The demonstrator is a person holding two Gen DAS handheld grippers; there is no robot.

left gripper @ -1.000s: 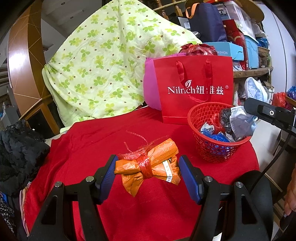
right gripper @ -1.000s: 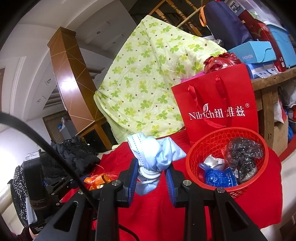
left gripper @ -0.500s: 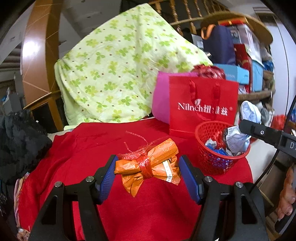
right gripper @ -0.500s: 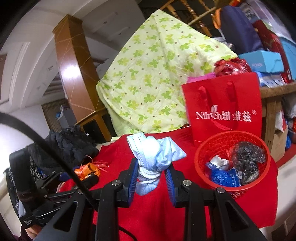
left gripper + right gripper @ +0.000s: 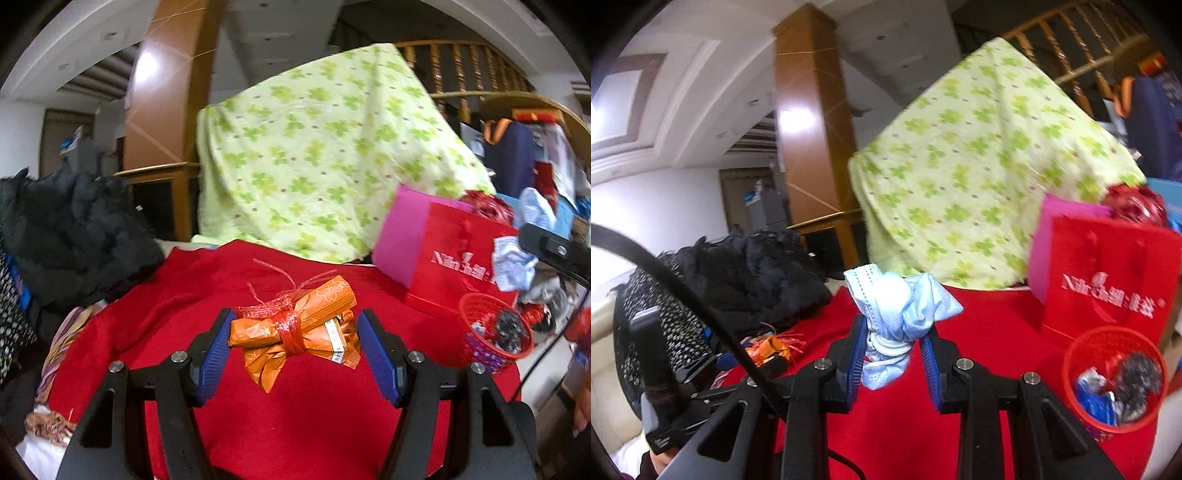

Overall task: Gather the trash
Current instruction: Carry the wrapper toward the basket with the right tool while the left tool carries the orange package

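- So, my work surface is a table under a red cloth (image 5: 325,424), rumpled along its left edge.
- Behind it a pale green clover-print blanket (image 5: 325,155) is draped over something tall, with a wooden stair railing (image 5: 461,55) above and a glossy brown pillar (image 5: 809,122) to the left.
- Dark clothing (image 5: 74,236) is heaped beside the cloth on the left; the shelves far right are crammed but too blurred to sort out.
- My left gripper (image 5: 295,345) has its blue pads roughly halfway apart, clamped on an orange wrapper bundle (image 5: 295,328) tied with red plastic string, held above the cloth.
- My right gripper (image 5: 894,354) is squeezed nearly closed on a crumpled blue face mask (image 5: 897,314), also up off the cloth.
- A red mesh basket (image 5: 1078,350) sits at the cloth's right edge with foil and dark wrappers inside.
- Just behind it stands a red paper bag (image 5: 1108,258) against a pink bag (image 5: 402,236).
- Only readable writing: white lettering on the red bag starting "Nil", then some Chinese characters, smeared by blur.
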